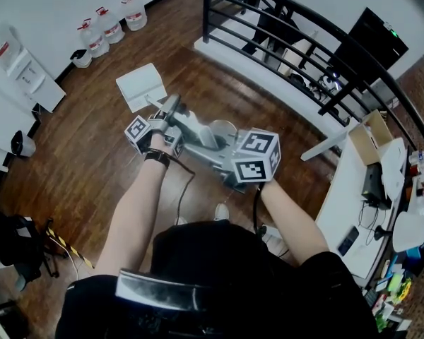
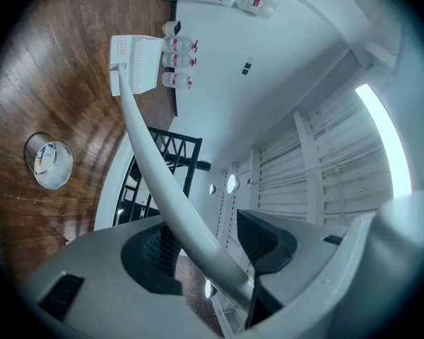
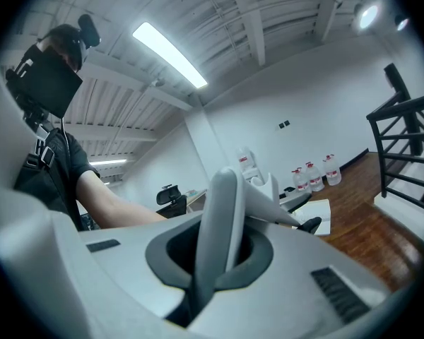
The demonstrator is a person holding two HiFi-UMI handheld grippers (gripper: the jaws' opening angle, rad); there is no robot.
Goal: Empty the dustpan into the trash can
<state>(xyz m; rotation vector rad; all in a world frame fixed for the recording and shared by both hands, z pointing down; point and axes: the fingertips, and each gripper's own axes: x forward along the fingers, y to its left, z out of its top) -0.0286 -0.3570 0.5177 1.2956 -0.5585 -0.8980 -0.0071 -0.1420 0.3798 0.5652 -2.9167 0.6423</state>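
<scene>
The white dustpan (image 1: 140,85) hangs on its long white handle (image 2: 152,168) over the wood floor, its pan (image 2: 136,63) far out beyond the left gripper. My left gripper (image 1: 171,109) stands open around the middle of the handle, and the pads (image 2: 267,240) do not press on it. My right gripper (image 3: 213,258) is shut on the handle's near end (image 3: 223,214); its marker cube (image 1: 256,156) shows in the head view. A round metal trash can (image 1: 224,128) with scraps inside stands on the floor under the grippers, and the same can (image 2: 49,163) lies left of the handle.
Three water bottles (image 1: 110,24) line the far white wall beside a white cabinet (image 1: 30,76). A black railing (image 1: 304,37) runs along the right, with a white desk (image 1: 357,186) below it. A black chair (image 1: 14,249) stands at the lower left.
</scene>
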